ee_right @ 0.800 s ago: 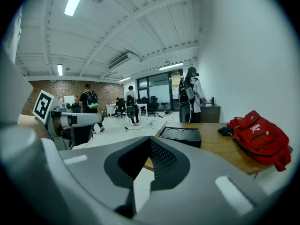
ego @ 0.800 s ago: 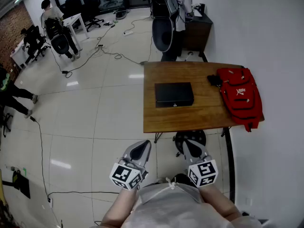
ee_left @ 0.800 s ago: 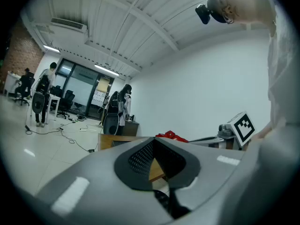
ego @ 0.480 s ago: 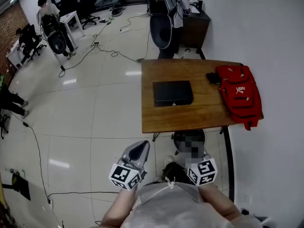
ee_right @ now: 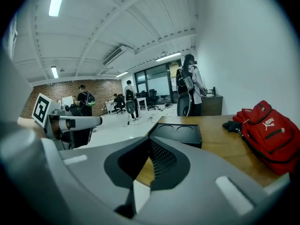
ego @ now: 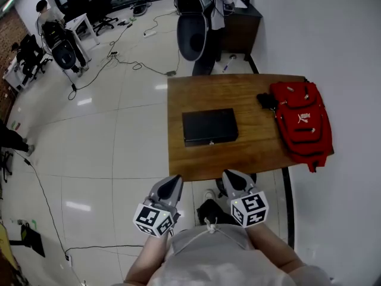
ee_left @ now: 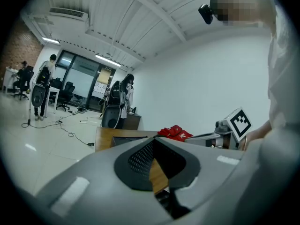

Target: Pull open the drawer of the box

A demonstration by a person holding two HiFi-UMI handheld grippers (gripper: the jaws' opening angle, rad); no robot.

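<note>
**Head view.** The person stood just short of the near edge of the wooden table (ego: 250,97), both forearms bent and drawn in close to the torso. The left gripper (ego: 172,187) and the right gripper (ego: 231,179) were held side by side at waist level, jaws pointing forward toward the table, neither touching it. The black box (ego: 209,125) lay flat on the tabletop, well apart from both grippers. Its drawer (ego: 210,140) faced the person and sat flush with the body of the box. A red backpack (ego: 302,124) lay on the right part of the table, apart from the box.

**Left gripper view.** The left gripper's two jaws were brought together at the tips with nothing between them. The tool was level and aimed along the tabletop. The right gripper's marker cube (ee_left: 240,121) showed at the right, in front of the person's sleeve.

**Right gripper view.** The right gripper's jaws were likewise closed and empty. The box lay ahead on the table, beyond the jaw tips, with the backpack to its right.
</note>
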